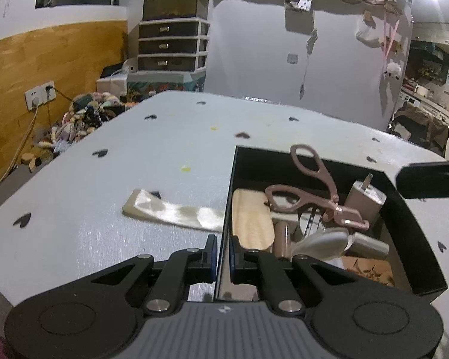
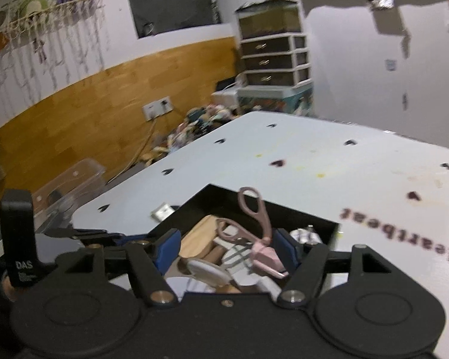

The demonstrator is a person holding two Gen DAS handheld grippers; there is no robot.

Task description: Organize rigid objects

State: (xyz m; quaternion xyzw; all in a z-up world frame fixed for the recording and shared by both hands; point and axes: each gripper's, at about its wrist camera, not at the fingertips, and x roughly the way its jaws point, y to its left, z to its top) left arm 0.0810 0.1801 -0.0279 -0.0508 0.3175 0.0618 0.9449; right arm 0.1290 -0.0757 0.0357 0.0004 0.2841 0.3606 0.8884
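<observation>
Holding the box: your left gripper (image 1: pixel 224 254) is pinched tight on the near side wall of the black box (image 1: pixel 416 239). One finger is inside the box and one is outside. Hold it firm so the box does not slide.

Right claw: your right gripper (image 2: pixel 227 248) is spread wide and grips nothing. It hangs low over the box.

Scissors: the pink metal scissors (image 2: pixel 265 227) lie in the box, between your two right fingers. The loops stick up past the far rim and the blades point down toward you. They lean on other things, so they may tip.

Other things in the box: a flat pale wooden board (image 1: pixel 251 221), a grey block with a metal tab (image 1: pixel 365 203) and a white spoon-like piece (image 1: pixel 323 239) sit packed close under the scissors.

Left outside: a long flat shiny pale strip (image 1: pixel 173 212) lies on the white table with small black hearts (image 1: pixel 134 164), just beside the wall you hold. I think it goes in next.

How to do it well: lift your right claw straight up so it does not bump the loops. Come down on the strip across its thin side and squeeze softly. It lies very flat, so it may slip.

Watch out: your two grippers are near each other, so move slowly.
</observation>
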